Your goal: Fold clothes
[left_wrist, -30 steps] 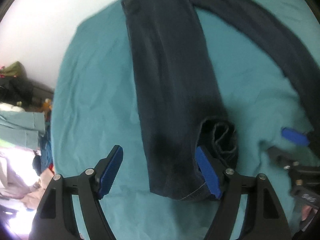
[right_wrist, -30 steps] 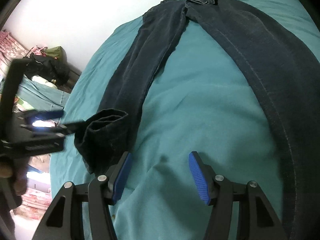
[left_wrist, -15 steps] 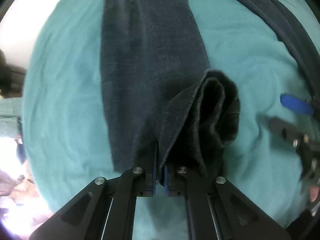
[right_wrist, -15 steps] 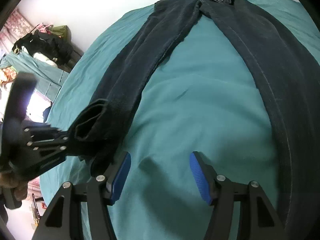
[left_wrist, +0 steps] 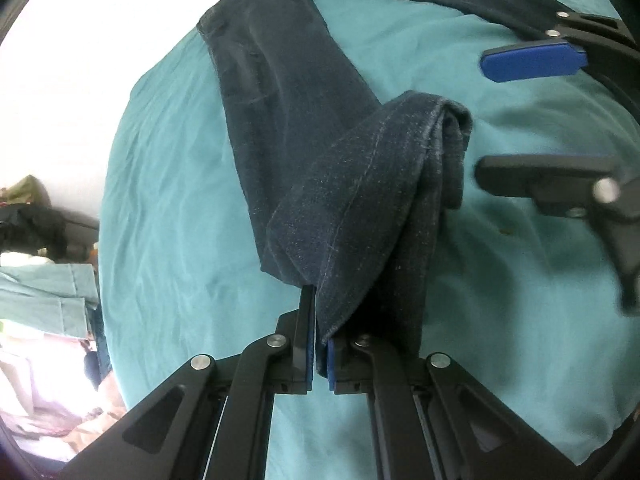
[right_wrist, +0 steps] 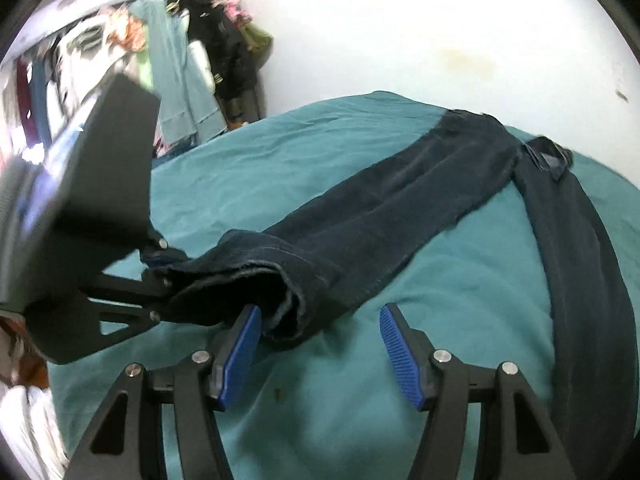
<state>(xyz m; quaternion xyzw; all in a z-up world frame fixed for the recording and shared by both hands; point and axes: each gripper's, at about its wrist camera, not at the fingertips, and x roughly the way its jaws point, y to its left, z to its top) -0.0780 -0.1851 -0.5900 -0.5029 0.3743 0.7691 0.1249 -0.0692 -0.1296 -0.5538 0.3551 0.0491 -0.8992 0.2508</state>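
Note:
Dark blue jeans (left_wrist: pixel 280 92) lie spread on a teal bedsheet (left_wrist: pixel 168 208), legs apart in a V. My left gripper (left_wrist: pixel 318 344) is shut on the hem of one jeans leg (left_wrist: pixel 360 208) and holds that end lifted and folded back. My right gripper (right_wrist: pixel 320 332) is open, right beside the lifted hem (right_wrist: pixel 280 280), with its left pad close to the cloth. The right gripper also shows in the left wrist view (left_wrist: pixel 540 120), and the left gripper in the right wrist view (right_wrist: pixel 132 288). The other leg (right_wrist: pixel 580 280) lies flat at the right.
A white wall (right_wrist: pixel 440 20) stands behind the bed. Piles of clothes (right_wrist: pixel 192 60) sit off the bed's left side, also in the left wrist view (left_wrist: pixel 40 280). The sheet's left edge (left_wrist: pixel 108 184) drops off there.
My left gripper closed on the jeans hem and lifted it up and toward the right. My right gripper moved in next to the hem and stayed open.

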